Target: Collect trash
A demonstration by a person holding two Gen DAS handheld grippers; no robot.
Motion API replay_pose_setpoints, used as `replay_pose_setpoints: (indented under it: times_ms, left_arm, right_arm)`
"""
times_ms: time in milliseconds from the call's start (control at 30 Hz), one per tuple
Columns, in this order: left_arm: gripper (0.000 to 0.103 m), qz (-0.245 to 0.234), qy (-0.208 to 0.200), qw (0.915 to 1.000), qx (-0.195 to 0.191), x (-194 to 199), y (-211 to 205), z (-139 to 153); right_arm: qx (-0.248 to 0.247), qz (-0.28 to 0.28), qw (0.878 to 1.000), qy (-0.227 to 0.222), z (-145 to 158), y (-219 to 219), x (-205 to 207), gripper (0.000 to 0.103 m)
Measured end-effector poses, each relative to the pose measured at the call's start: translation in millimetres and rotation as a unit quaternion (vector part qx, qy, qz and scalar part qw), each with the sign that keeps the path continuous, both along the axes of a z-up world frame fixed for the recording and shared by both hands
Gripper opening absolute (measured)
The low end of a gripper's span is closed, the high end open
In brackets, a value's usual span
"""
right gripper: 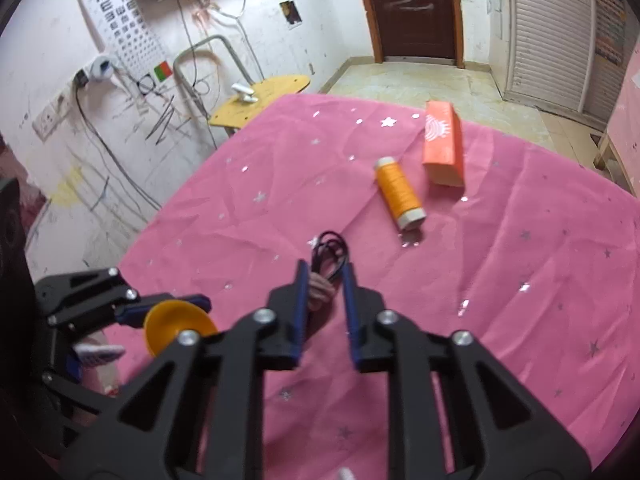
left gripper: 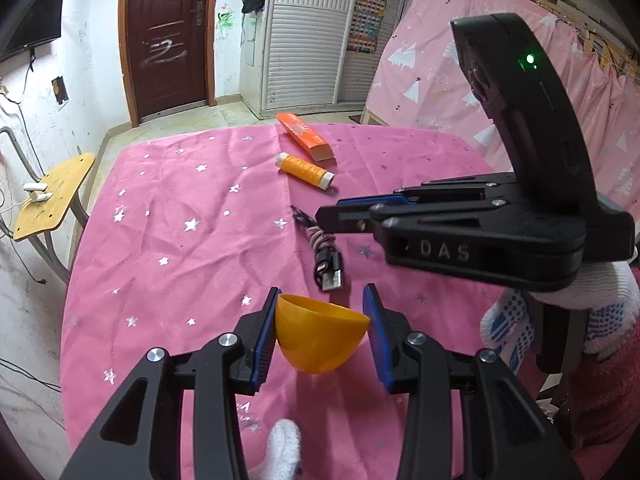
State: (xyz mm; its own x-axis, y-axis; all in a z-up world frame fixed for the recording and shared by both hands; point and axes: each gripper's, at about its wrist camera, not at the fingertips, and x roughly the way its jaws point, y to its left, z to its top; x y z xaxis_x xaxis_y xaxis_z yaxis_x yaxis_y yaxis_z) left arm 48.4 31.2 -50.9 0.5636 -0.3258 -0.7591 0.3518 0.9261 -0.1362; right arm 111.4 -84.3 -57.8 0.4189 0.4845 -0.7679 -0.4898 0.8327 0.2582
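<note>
Covering the desk is a pink cloth printed with silver stars, the largest surface in both views. Beyond it stand a dark brown wooden door and a white louvred cupboard; a yellow wooden chair seat sits beside the desk's left edge.

The left claw is clamped on a small orange plastic bowl, its blue pads pressing either side, and holds it just above the cloth near the desk's near edge. The right claw, carried by a hand in a white knitted glove with blue dots, points down over a coiled black USB cable bound with a pinkish tie. Its jaws stand narrowly apart with part of the coil between them; whether the pads actually press on the cable is hard to tell from these angles.

Farther back lie an orange rectangular cardboard box and, just beside it, an orange thread spool with white ends, lying on its side.
</note>
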Motion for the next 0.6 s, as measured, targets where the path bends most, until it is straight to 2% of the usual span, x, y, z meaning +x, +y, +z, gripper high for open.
replay_pose_setpoints:
  times_ms: [33,133,333,367,400,433,600]
  left_arm:
    - [0.033,0.002,0.001,1.0000,0.000,-0.3,2.6,-0.5]
    - [0.033,0.008,0.001,1.0000,-0.002,-3.5,10.2,-1.4]
    - [0.033,0.015,0.009,0.9998,-0.006,-5.6,20.1,-8.7]
    - [0.033,0.017,0.010,0.9998,-0.008,-5.9,21.3,-9.9]
    - [0.033,0.017,0.011,0.9997,-0.010,-6.3,22.4,-10.8]
    - [0.033,0.018,0.012,0.9997,-0.014,-6.4,24.1,-11.3]
    - [0.033,0.023,0.013,0.9995,-0.019,-7.2,28.3,-12.1]
  right_arm:
    - [-0.004,0.004,1.000,0.001,-1.3,4.2,-1.1,0.036]
    - [-0.026,0.011,1.000,-0.002,-6.5,13.2,-4.2,0.043]
    - [-0.062,0.021,0.998,-0.010,-12.5,29.1,-7.1,0.043]
    - [-0.069,0.021,0.997,-0.012,-12.5,31.3,-6.9,0.043]
    - [-0.074,0.021,0.997,-0.014,-12.8,32.8,-6.6,0.037]
    - [-0.079,0.021,0.997,-0.017,-13.1,33.3,-6.4,0.023]
    - [-0.074,0.014,0.997,-0.027,-14.0,31.9,-6.9,0.017]
